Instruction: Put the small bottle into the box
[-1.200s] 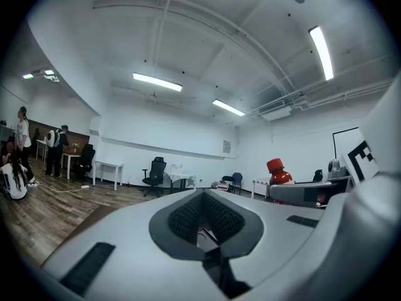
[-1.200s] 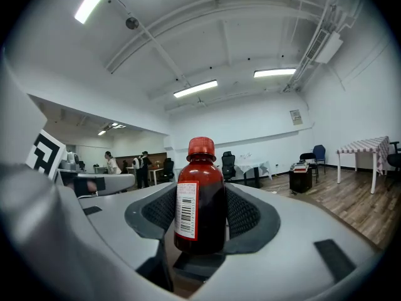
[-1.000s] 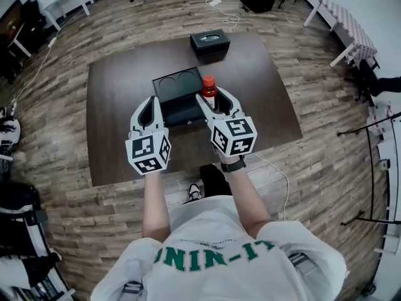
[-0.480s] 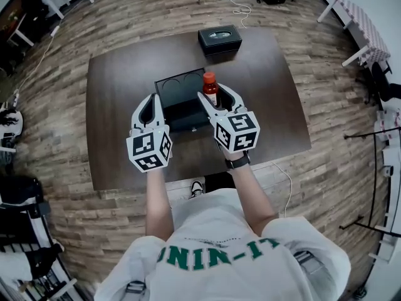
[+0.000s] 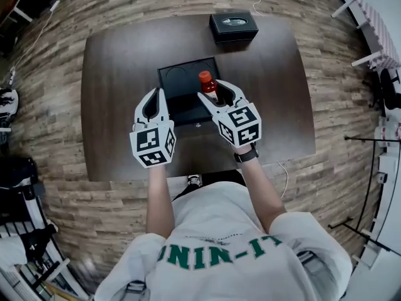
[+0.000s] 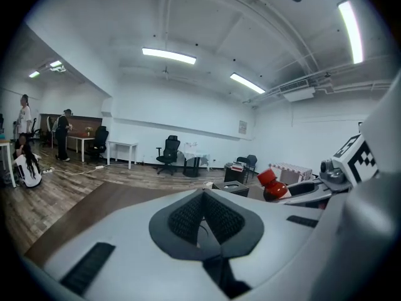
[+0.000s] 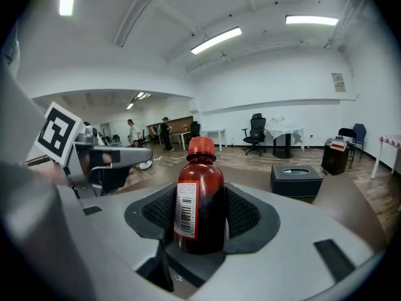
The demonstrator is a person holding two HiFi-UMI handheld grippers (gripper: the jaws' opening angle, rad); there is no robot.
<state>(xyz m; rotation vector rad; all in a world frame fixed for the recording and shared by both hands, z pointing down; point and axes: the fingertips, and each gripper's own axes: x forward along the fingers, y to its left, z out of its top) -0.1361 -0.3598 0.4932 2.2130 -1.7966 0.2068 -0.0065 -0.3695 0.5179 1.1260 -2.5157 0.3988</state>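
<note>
A small dark red bottle with a red cap stands upright between the pads of my right gripper, which is shut on it above the right part of the open black box. In the right gripper view the bottle fills the middle with its barcode label facing me, held by the right gripper. My left gripper hovers at the box's left front corner, shut with nothing in it; in its own view, the left gripper has its pads meeting, and the bottle shows at right.
The box sits mid-way on a dark brown table. A black tissue box stands at the table's far edge and also shows as the tissue box ahead in the right gripper view. Wood floor surrounds the table; people and office chairs stand far off.
Both grippers have moved forward over the table. The bottle, earlier at the box's right edge, now hangs over the box's right part. Both grips are unchanged.
</note>
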